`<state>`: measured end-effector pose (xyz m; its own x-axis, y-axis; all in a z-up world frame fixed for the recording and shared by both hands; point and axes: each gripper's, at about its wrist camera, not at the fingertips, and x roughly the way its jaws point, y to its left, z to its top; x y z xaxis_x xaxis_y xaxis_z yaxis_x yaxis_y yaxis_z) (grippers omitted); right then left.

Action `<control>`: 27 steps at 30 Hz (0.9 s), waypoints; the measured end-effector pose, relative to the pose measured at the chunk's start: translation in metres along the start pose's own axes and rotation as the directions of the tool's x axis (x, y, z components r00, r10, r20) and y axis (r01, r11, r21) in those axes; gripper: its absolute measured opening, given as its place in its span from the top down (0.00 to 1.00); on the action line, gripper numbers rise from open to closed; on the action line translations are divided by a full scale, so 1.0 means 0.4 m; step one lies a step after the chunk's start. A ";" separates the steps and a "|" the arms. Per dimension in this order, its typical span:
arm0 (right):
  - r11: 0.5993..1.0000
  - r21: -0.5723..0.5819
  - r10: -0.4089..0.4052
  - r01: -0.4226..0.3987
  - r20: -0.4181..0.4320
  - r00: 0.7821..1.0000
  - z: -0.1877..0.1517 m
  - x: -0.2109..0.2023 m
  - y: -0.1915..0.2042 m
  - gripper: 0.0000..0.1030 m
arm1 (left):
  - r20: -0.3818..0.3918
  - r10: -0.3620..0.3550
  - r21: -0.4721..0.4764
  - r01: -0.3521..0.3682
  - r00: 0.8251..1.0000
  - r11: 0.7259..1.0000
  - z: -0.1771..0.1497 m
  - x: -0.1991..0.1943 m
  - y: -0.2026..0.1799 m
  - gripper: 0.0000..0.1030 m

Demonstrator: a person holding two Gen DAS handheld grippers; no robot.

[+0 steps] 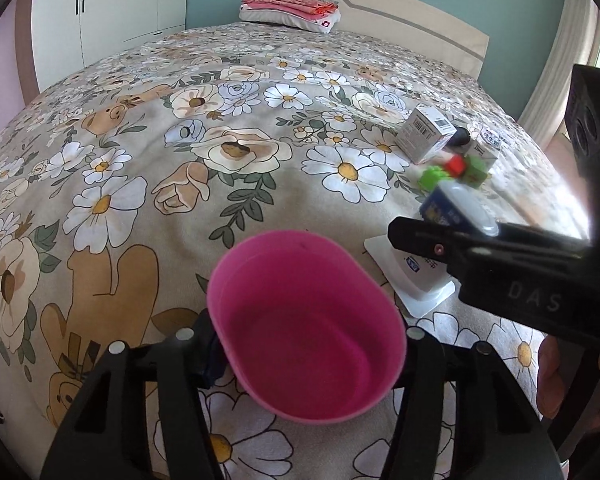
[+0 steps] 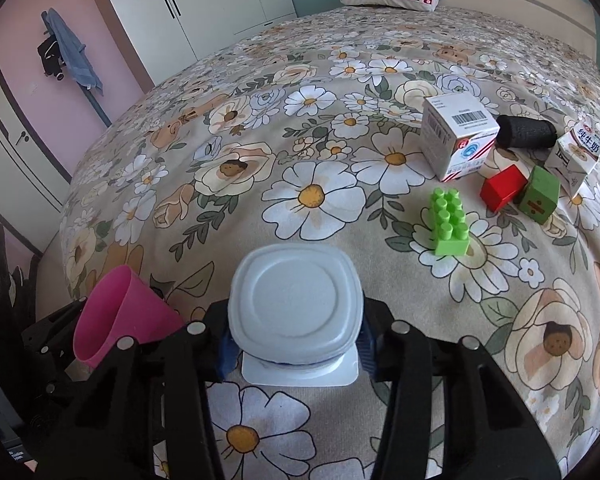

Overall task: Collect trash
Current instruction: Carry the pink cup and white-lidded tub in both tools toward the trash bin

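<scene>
This is a bedroom in a home. A wide bed (image 1: 228, 128) fills most of both views, covered by a spread printed with big flowers and bears. At the top centre of the left view a pale headboard (image 1: 416, 20) stands against a teal wall, with a pillow (image 1: 288, 20) and folded pink cloth on it. A white wardrobe (image 1: 112, 0) with dark handles fills the upper left. In the right view a blue garment (image 2: 74, 54) hangs on a pink wall at the upper left, beside a door (image 2: 16, 140). A curtain (image 1: 556, 72) hangs at the right edge of the left view.
</scene>
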<state>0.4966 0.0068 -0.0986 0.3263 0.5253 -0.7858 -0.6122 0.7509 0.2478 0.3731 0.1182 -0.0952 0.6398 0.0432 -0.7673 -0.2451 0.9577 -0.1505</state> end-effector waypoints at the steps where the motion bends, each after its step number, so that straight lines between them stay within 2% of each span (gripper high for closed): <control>1: 1.000 0.003 -0.001 0.001 0.000 1.000 -0.001 -0.006 0.001 0.53 | 0.000 -0.003 0.005 0.003 1.000 1.000 0.000 -0.005 -0.002 0.43; 4: 1.000 0.013 -0.006 0.006 0.013 1.000 -0.001 -0.036 0.001 0.53 | 0.018 -0.006 0.020 0.006 1.000 1.000 0.008 -0.033 -0.008 0.43; 8: 1.000 0.013 -0.025 0.024 0.051 0.998 0.008 -0.111 0.014 0.53 | 0.072 -0.006 0.086 0.000 0.997 0.996 0.034 -0.096 -0.033 0.43; 16: 0.996 0.001 -0.091 0.092 0.158 0.983 0.016 -0.351 0.052 0.54 | 0.209 -0.029 0.187 -0.010 0.978 0.982 0.097 -0.287 -0.096 0.43; 19: 0.992 -0.005 -0.124 0.128 0.208 0.970 0.004 -0.460 0.077 0.54 | 0.242 -0.047 0.222 -0.008 0.969 0.975 0.106 -0.364 -0.126 0.43; 27: 0.975 0.003 -0.211 0.223 0.329 0.920 -0.080 -0.759 0.138 0.54 | 0.349 -0.115 0.310 0.001 0.930 0.951 0.086 -0.608 -0.192 0.43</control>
<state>0.3407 -0.1238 0.1355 0.6668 0.4566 -0.5889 -0.5221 0.8502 0.0681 0.2612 0.0439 0.1245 0.8777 0.0290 -0.4784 -0.0060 0.9988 0.0494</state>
